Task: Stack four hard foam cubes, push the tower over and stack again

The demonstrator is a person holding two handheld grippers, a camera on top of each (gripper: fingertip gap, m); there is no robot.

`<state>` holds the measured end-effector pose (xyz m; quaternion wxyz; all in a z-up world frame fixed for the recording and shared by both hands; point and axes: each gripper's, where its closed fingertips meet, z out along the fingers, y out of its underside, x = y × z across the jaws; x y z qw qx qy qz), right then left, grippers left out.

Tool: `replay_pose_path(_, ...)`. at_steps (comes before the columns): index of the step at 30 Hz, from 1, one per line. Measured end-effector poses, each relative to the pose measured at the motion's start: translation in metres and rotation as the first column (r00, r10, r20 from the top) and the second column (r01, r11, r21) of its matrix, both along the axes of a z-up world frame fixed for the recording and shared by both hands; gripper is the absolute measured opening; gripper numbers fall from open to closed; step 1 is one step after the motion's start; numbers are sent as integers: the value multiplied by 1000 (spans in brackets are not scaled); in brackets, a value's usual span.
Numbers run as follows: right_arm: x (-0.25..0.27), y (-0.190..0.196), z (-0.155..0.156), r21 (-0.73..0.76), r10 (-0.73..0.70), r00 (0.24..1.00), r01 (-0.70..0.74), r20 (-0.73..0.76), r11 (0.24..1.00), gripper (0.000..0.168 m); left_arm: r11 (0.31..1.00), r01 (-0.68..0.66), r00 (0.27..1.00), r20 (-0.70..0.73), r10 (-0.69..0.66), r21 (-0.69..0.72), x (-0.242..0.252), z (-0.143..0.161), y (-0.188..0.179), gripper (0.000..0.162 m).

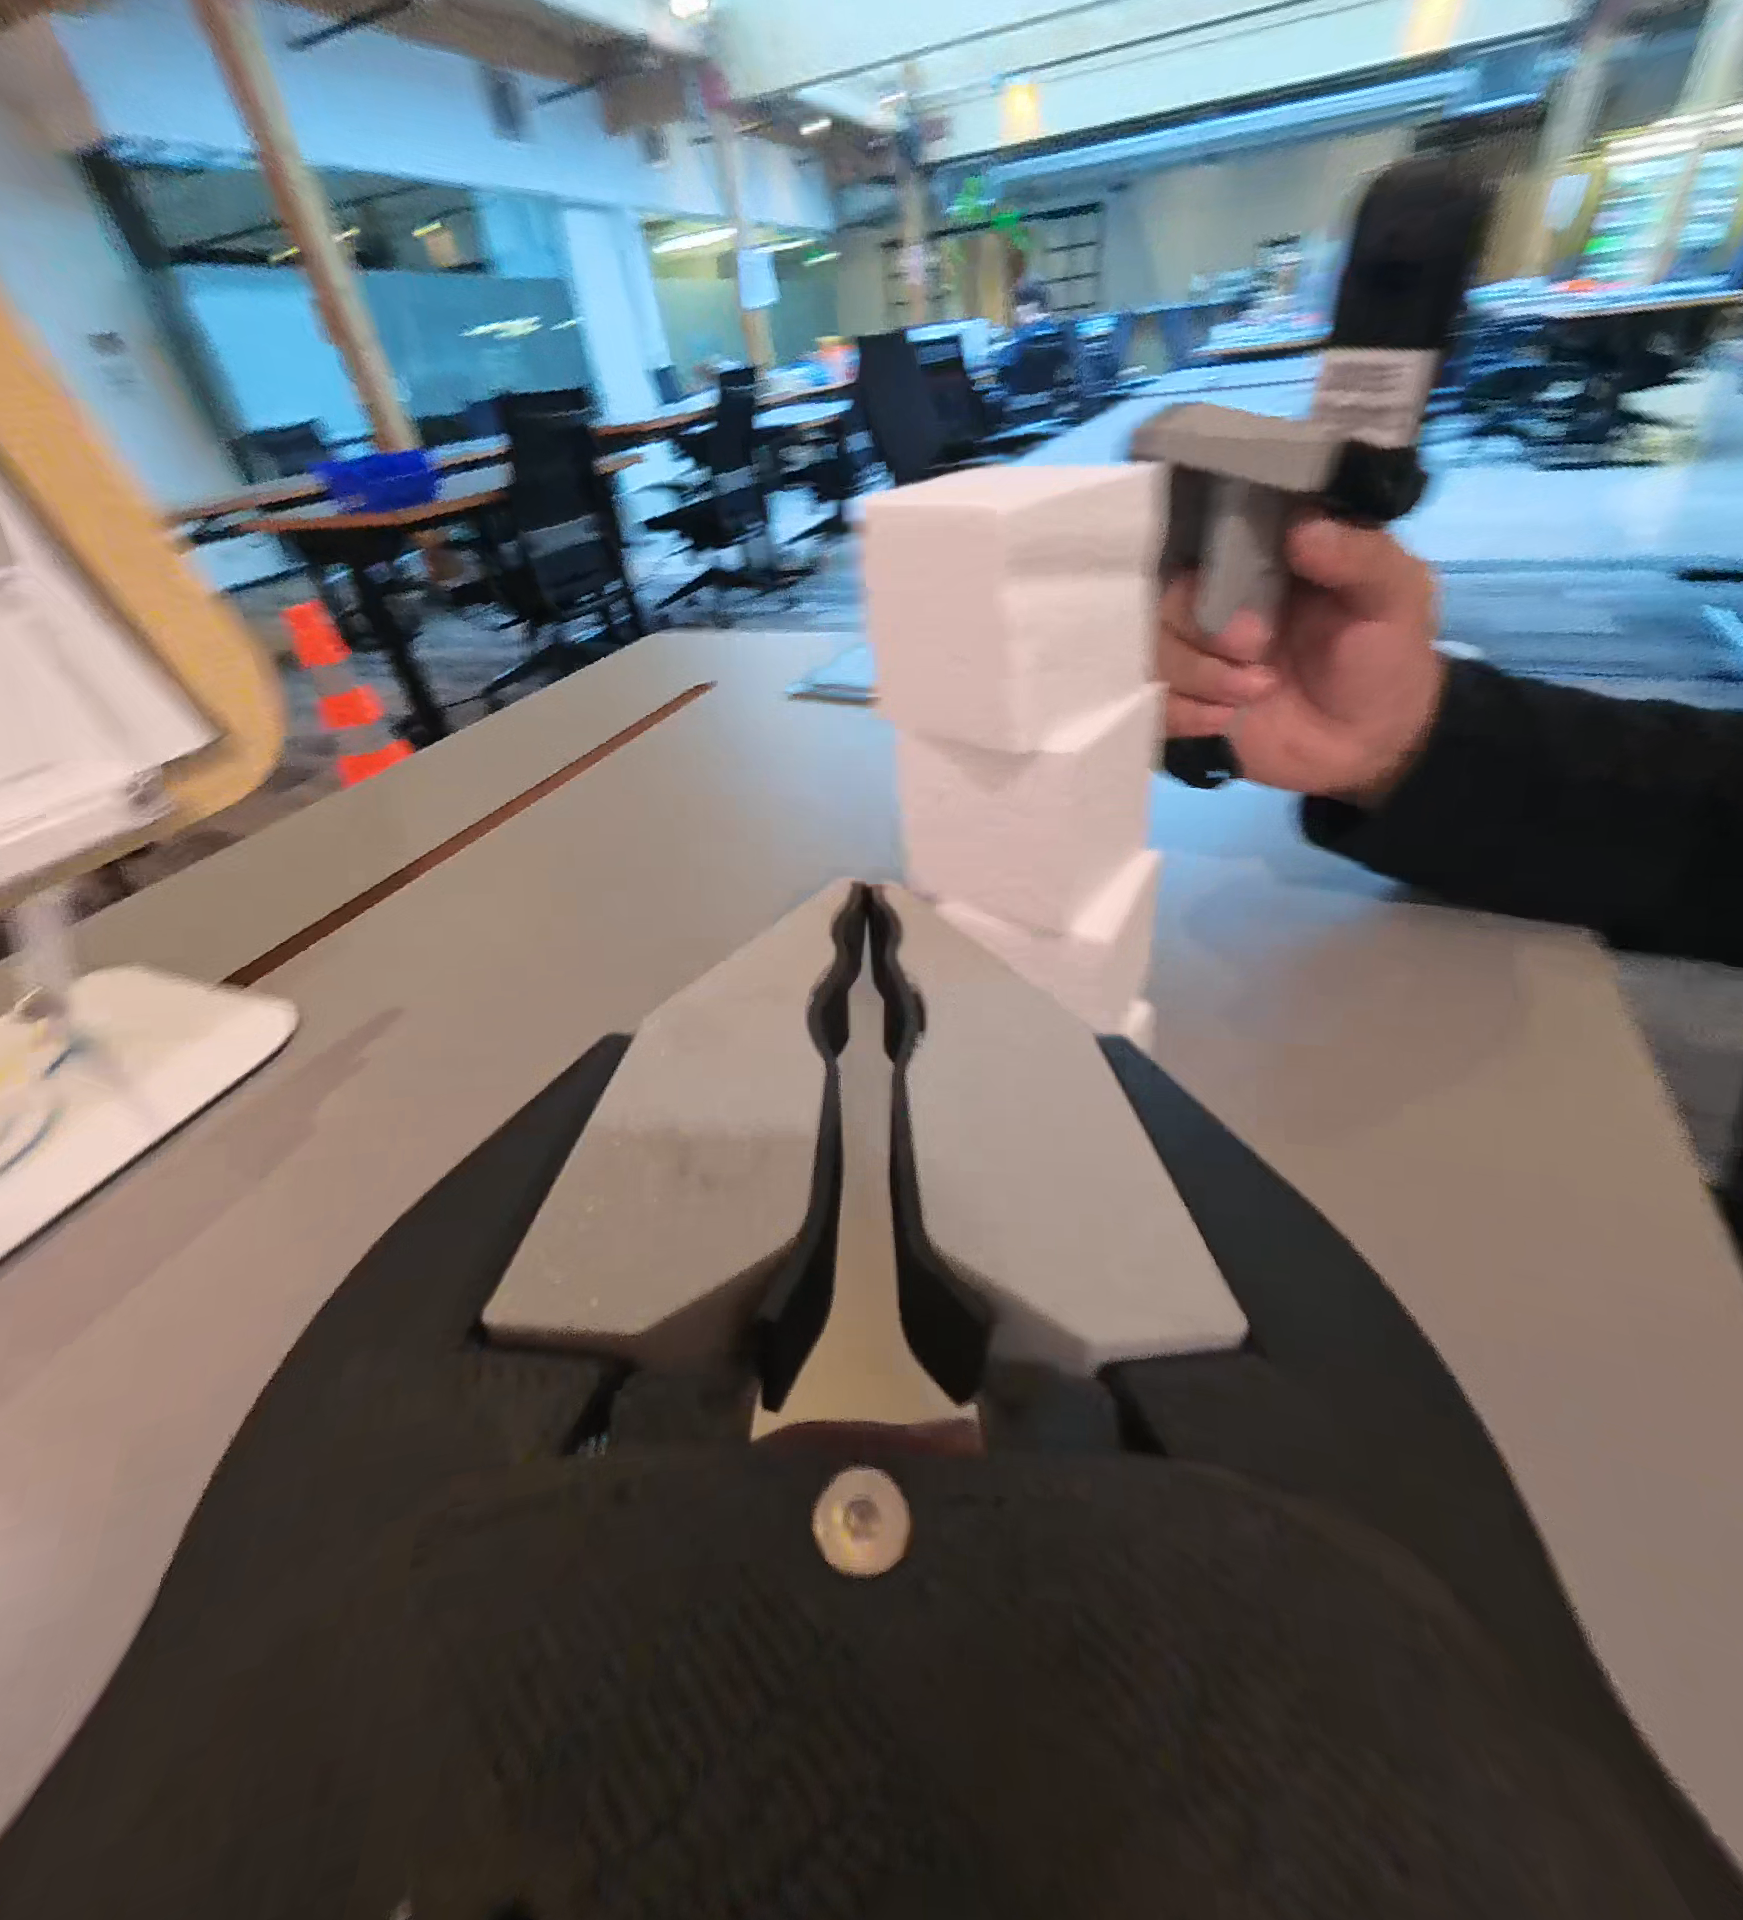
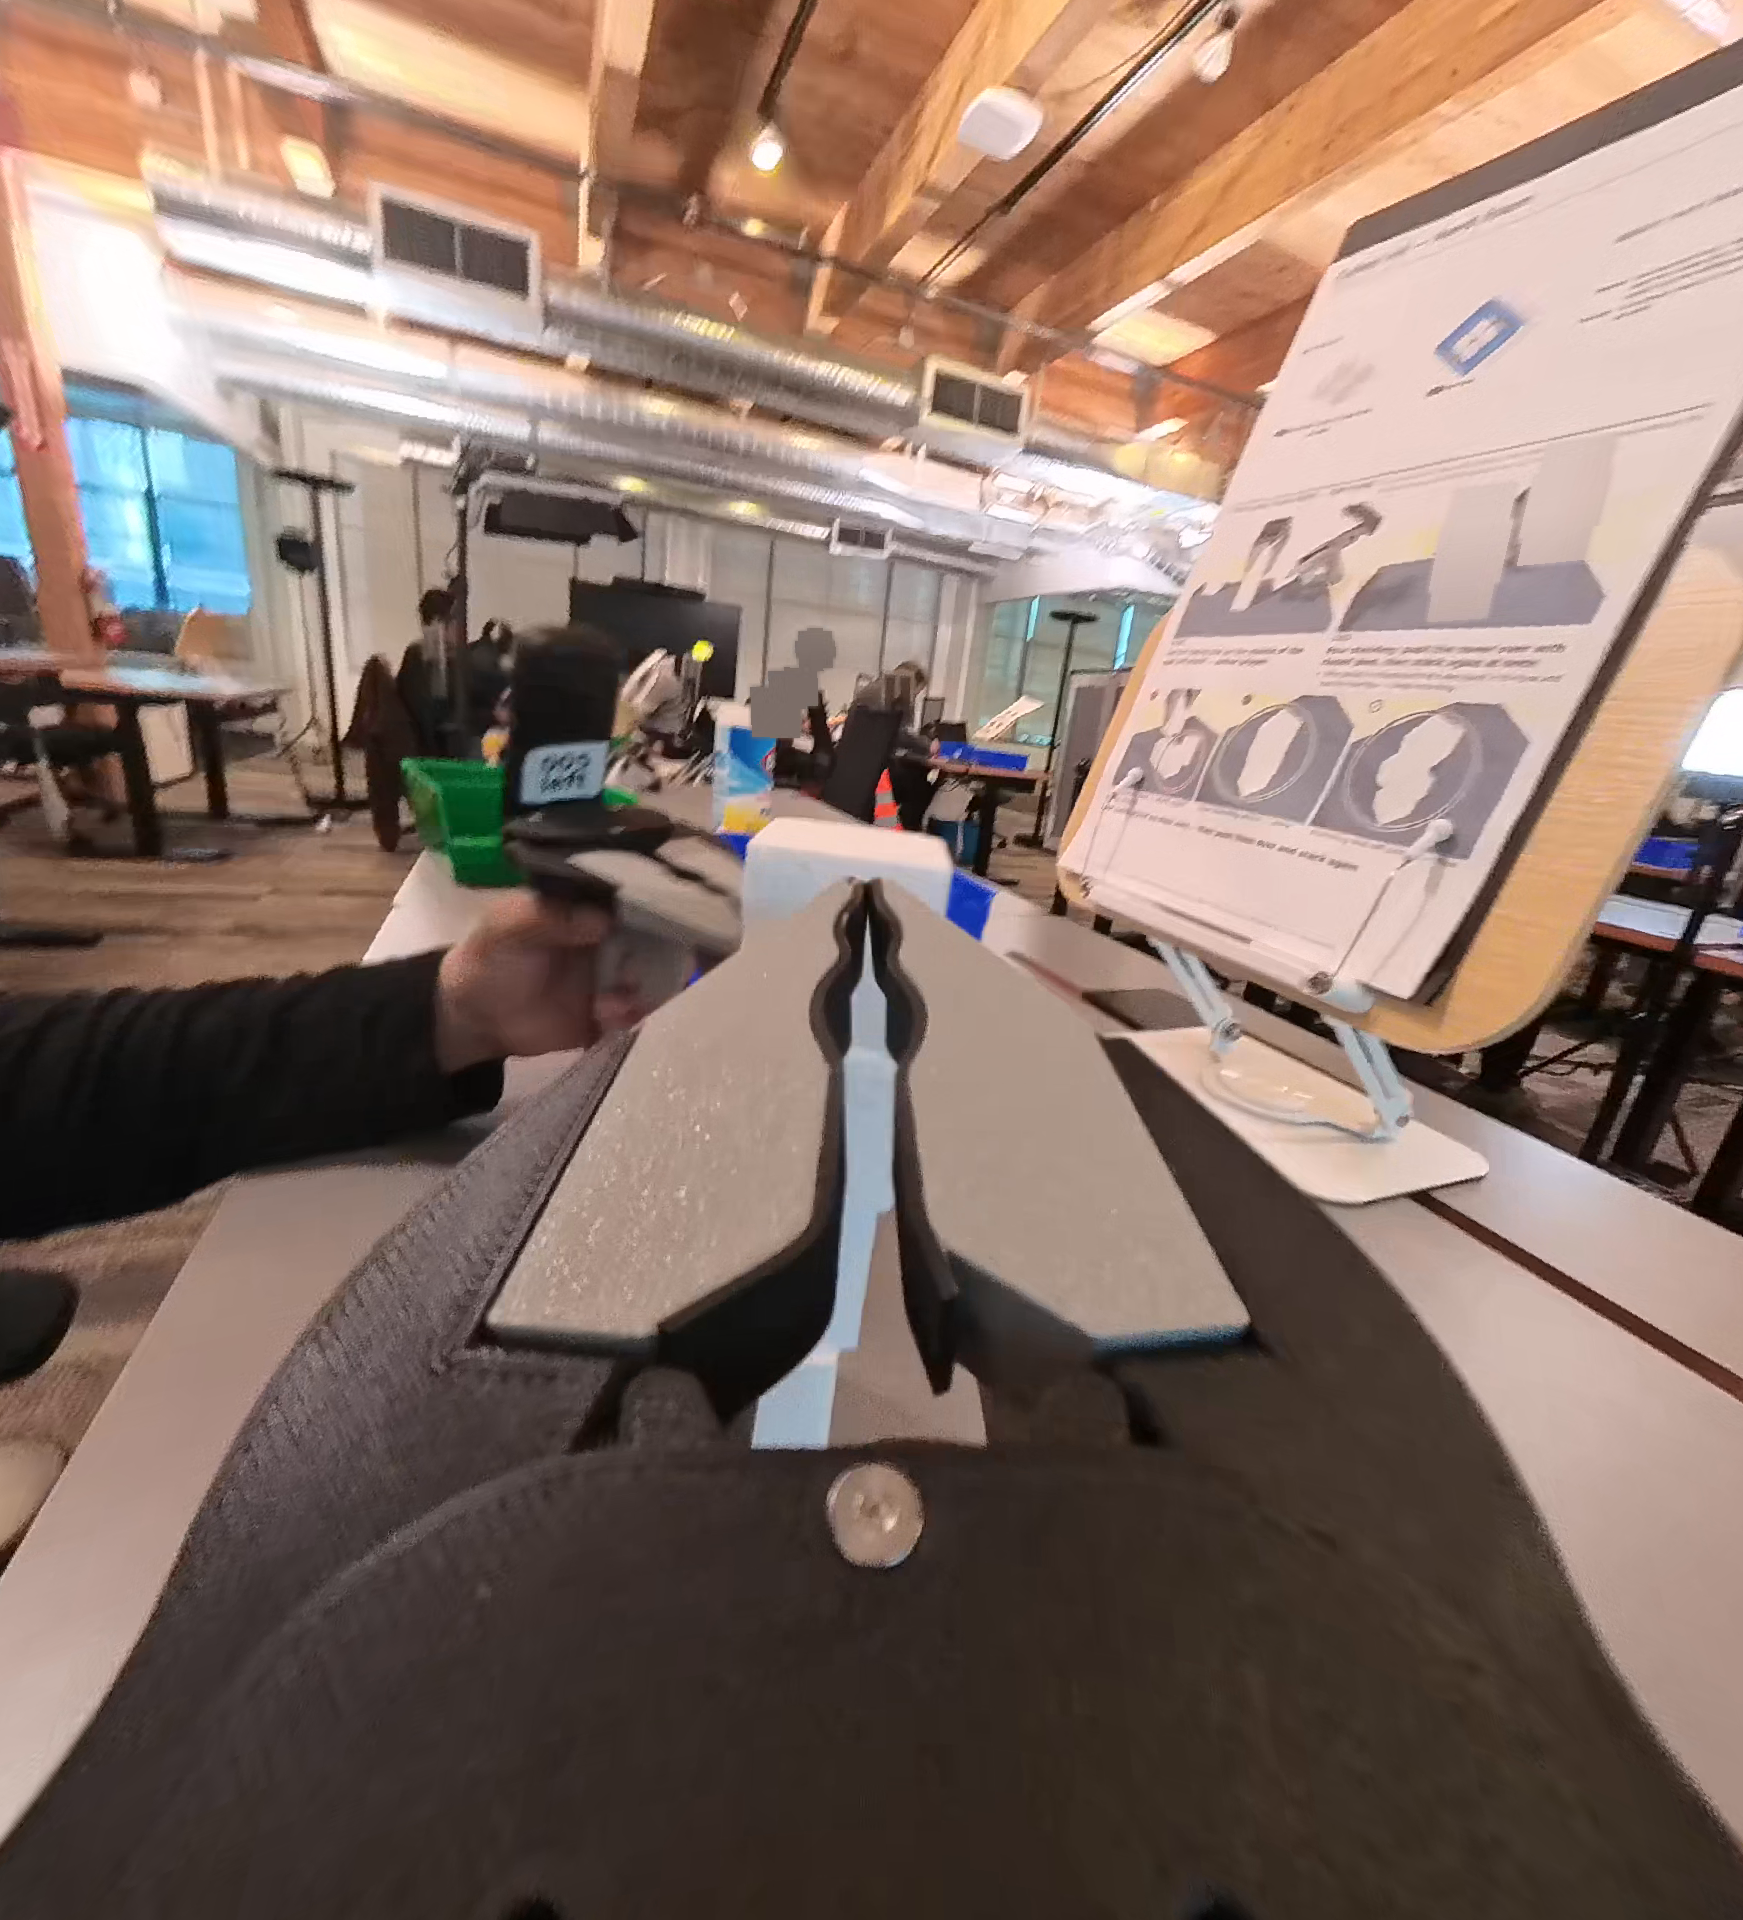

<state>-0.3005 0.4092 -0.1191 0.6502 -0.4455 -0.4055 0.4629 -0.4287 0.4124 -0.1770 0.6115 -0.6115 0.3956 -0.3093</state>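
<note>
Standing on the grey surface (image 1: 638, 831), the tower (image 1: 1012, 707) of four white cubes has both clenched, empty grippers near it, the left gripper (image 1: 867, 904) low and the right gripper (image 2: 867, 899) by its top.

Grey table (image 1: 555, 1039) w/ a dark seam (image 1: 472, 821) running along it is carrying everything. White foam cube tower (image 1: 1023, 707) is standing directly on the tabletop, cubes sitting slightly offset from each other. White stand base (image 1: 108, 1081) is resting on the table to the left of the tower, well apart from it, seam passing between them. In right wrist view the same base (image 2: 1355, 1132) is holding up a tilted instruction board (image 2: 1418, 623).
</note>
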Motion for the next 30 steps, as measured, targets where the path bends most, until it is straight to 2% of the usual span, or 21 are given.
replay_pose_path(5, -12, -23, -36, 62, 92, 968, -110, 234, 992, 0, 967, -245, 966, 66, 250, -75, -41, -2, 39, 0)
replay_pose_path(9, -17, -32, -77, 75, 127, 894, -175, 429, 982, 0, 878, -458, 884, 32, 466, -137, -82, -13, 62, 0)
replay_pose_path(18, -38, -28, -135, 33, 162, 749, -239, 642, 971, 0, 811, -559, 810, 98, 579, -169, -114, -3, 66, 2)
replay_pose_path(21, -52, -20, -128, 19, 181, 752, -249, 634, 968, 0, 802, -563, 795, 134, 592, -200, -123, 0, 66, 4)
replay_pose_path(25, -75, -2, -106, 101, 117, 753, -238, 647, 966, 0, 794, -558, 776, 185, 603, -242, -133, 2, 66, 6)
replay_pose_path(30, -107, 25, -92, 109, 89, 745, -214, 662, 971, 0, 797, -516, 765, 250, 594, -315, -142, 1, 67, 9)
